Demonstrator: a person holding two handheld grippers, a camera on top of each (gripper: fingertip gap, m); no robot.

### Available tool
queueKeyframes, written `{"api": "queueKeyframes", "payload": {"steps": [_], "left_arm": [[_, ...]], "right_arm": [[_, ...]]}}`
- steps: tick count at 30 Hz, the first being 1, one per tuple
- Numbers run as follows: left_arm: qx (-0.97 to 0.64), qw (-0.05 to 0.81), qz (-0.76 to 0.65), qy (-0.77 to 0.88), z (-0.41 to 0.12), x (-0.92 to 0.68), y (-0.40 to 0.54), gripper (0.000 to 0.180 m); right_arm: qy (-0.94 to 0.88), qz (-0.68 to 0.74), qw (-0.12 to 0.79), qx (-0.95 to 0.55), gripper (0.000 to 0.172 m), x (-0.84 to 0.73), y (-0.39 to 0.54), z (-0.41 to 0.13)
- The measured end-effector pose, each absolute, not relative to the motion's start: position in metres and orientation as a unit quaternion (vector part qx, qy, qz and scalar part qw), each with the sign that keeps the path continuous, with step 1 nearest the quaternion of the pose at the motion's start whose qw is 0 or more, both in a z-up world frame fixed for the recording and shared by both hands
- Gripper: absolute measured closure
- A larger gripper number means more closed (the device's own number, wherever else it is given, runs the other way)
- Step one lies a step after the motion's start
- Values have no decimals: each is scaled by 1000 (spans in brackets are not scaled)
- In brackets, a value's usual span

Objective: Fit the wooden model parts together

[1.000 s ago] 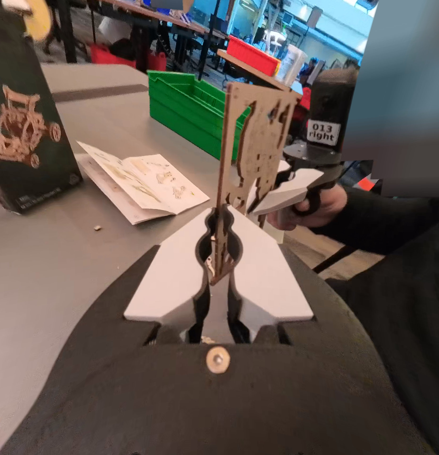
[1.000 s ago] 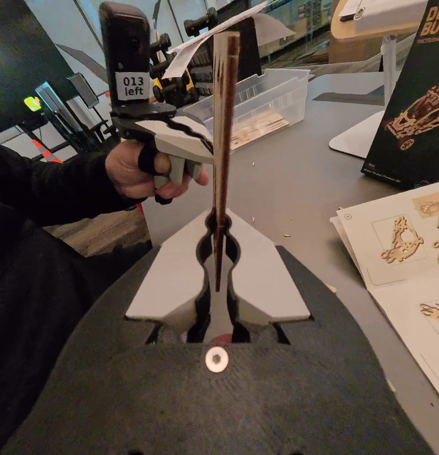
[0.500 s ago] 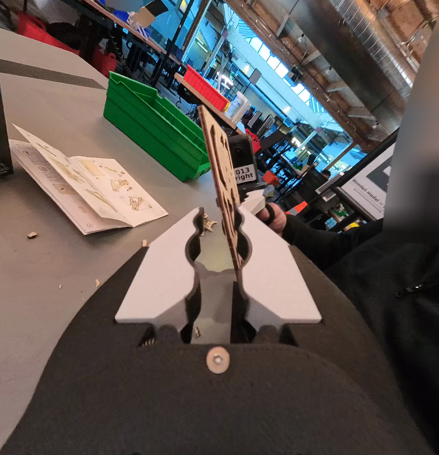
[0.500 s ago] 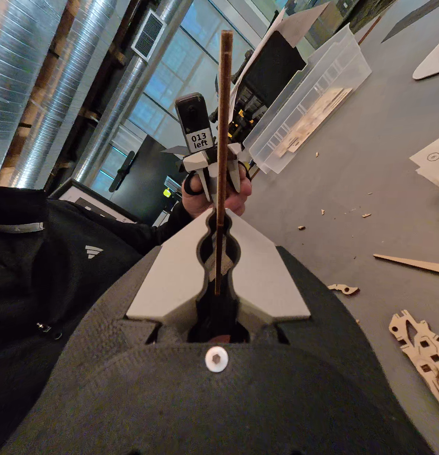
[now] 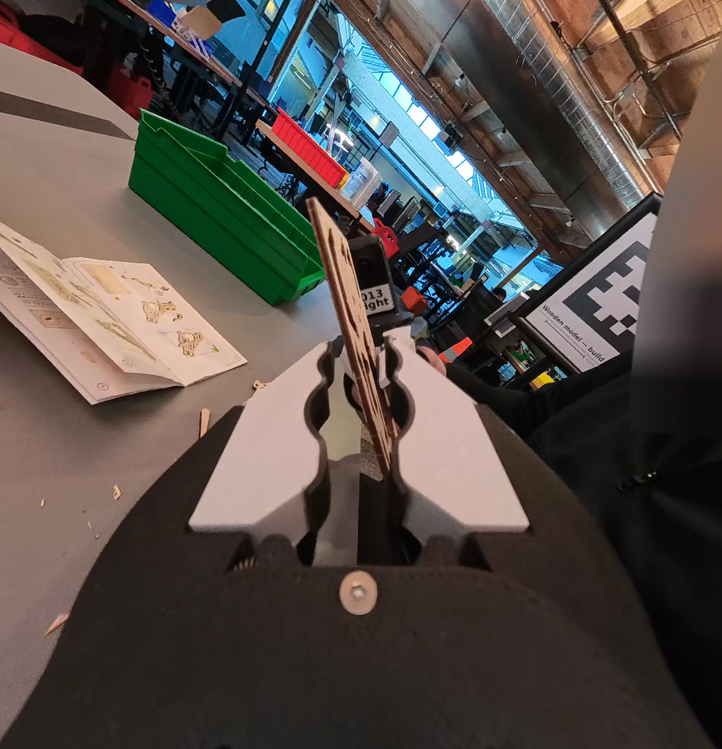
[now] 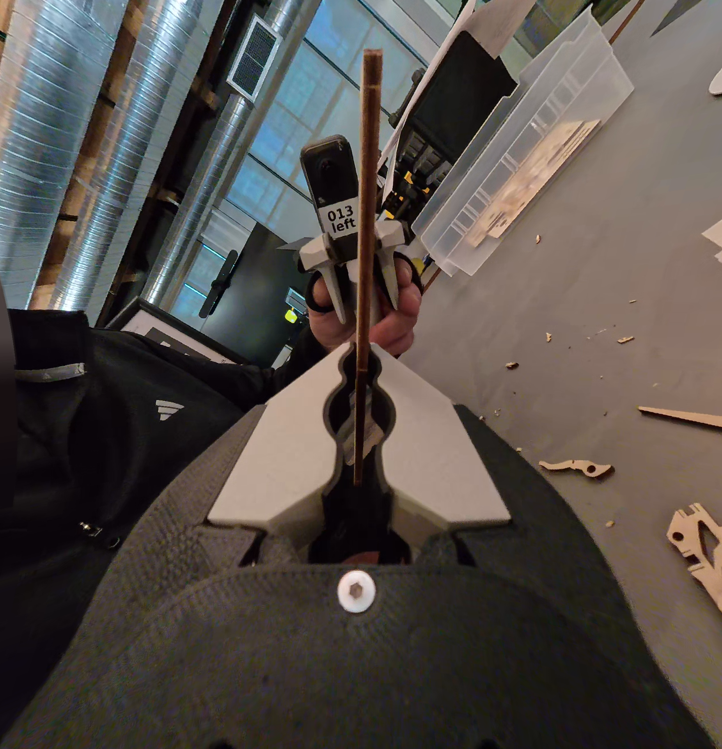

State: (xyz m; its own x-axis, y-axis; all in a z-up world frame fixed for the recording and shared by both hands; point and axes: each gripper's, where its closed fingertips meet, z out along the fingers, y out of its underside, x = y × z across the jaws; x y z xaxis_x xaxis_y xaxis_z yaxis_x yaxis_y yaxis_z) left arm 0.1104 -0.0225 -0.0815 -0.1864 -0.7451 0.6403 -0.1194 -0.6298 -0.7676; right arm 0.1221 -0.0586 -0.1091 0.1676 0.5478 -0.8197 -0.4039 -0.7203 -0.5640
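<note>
Working left to right, we begin with our left gripper (image 5: 358, 356). Its pale, scallop-edged fingers stand apart, and the wooden sheet (image 5: 353, 336) passes between them close against the right-hand finger, with clear space on the other side, so it is not gripped here. We see the sheet nearly edge-on: thin, flat plywood with dark cut-outs and scorched brown edges, its long axis rising up and away from the fingers, leaning a little left. Our right gripper (image 6: 361, 352) has its fingers clamped on that same sheet, whose dark edge rises straight up out of the fingertips. On the smooth grey table (image 6: 594, 324) to the right lie wood chips and loose wooden parts (image 6: 707, 547).
</note>
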Motion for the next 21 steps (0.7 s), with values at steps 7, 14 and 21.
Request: {"api": "queueKeyframes", "payload": {"steps": [7, 14, 21], "left_arm": [[-601, 243, -659, 381, -85, 115, -22, 178], [-609, 249, -659, 365, -87, 115, -19, 179], [-608, 240, -673, 347, -86, 117, -20, 179]], "right_arm": [[-54, 647, 364, -668, 171, 122, -60, -109], [-44, 634, 374, -676, 158, 127, -58, -112], [-45, 632, 379, -675, 158, 130, -59, -111]]}}
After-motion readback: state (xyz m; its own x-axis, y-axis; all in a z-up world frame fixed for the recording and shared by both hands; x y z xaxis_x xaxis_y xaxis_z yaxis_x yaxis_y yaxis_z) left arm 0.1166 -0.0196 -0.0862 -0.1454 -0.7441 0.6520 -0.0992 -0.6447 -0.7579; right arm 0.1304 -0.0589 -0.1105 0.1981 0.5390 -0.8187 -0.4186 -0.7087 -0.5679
